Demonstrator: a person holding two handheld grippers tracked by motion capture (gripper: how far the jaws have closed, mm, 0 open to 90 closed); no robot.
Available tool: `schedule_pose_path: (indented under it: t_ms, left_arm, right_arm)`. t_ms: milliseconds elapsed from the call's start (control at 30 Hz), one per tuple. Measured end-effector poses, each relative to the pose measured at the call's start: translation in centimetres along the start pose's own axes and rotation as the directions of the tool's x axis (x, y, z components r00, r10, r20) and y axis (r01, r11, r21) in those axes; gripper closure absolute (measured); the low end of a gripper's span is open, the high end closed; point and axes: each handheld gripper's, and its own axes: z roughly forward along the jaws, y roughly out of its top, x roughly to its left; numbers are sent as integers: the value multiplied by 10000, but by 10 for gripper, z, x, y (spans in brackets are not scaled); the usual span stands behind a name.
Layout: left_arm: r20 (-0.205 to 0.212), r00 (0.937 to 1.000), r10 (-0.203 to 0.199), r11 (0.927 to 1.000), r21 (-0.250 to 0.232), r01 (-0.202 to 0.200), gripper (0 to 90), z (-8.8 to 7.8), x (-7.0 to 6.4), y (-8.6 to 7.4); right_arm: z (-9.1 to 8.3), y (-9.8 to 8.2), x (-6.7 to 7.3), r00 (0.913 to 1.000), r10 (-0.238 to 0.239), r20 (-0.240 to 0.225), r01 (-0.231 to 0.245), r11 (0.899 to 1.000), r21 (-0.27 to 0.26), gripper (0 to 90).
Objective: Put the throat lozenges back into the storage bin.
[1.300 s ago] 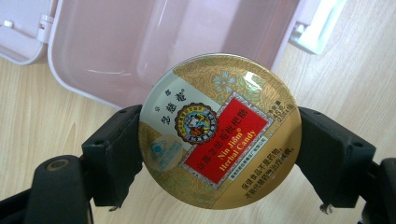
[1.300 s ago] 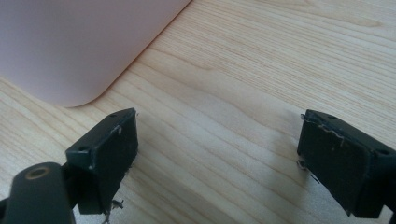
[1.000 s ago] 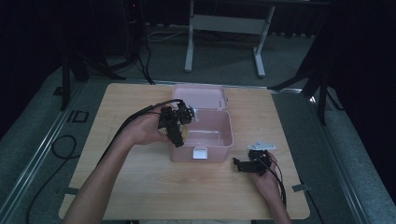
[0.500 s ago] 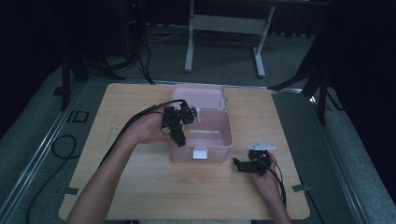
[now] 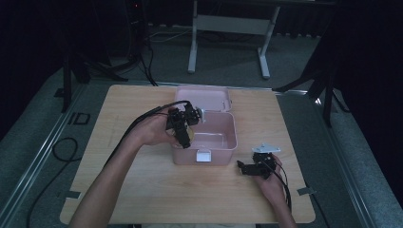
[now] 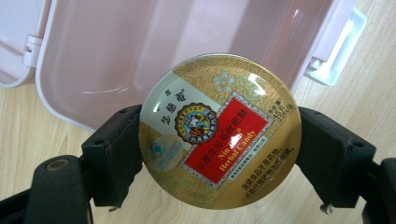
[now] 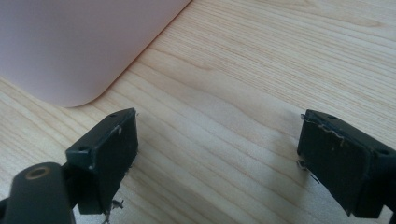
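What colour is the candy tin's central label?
Red, on the gold herbal candy tin; clearest in the left gripper view.

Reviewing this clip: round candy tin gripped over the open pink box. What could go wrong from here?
1. The left hand-held gripper holds the round tin only by its curved rim, so it could slip or twist out.
2. The tin sits above the pink box wall; released here, it might catch the edge and land on the table.

A light wooden desk (image 5: 142, 190) with rounded corners stands on a grey floor (image 5: 361, 156). Beyond its far edge stands a white metal frame (image 5: 228, 28) with two legs against a dark backdrop. Black cables (image 5: 142, 61) lie on the floor at the far left, and another loops (image 5: 59, 147) beside the desk's left edge.
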Motion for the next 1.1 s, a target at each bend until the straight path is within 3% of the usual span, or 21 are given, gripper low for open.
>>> schedule_pose_path:
  t_ms: [167, 233, 533, 767, 967, 1100]
  left_arm:
    - [-26, 10000, -57, 10000, 40, 57, 207, 2, 1, 1]
    - [-163, 9995, -268, 9996, -110, 266, 146, 1, 1, 2]
    - [-411, 9979, -506, 9974, -529, 484, 159, -6, 6, -6]
    - [-527, 9929, -1069, 9905, -929, 1017, 191, -11, 14, -29]
    - [-823, 9863, -1431, 9863, -946, 1352, 193, -17, 20, -53]
    - [-1044, 9822, -1560, 9855, -838, 1476, 201, -18, 22, -60]
  right_arm:
    - [0, 0, 0, 10000, -8, 3, 8, 10000, -7, 120]
    - [0, 0, 0, 10000, -13, 3, 13, 10000, -7, 120]
    - [0, 0, 0, 10000, -28, -18, 28, 10000, -1, 120]
    - [0, 0, 0, 10000, -31, -16, 31, 10000, -2, 120]
    - [0, 0, 0, 10000, -34, -15, 34, 10000, -3, 120]
    - [0, 0, 0, 10000, -26, -17, 26, 10000, -3, 120]
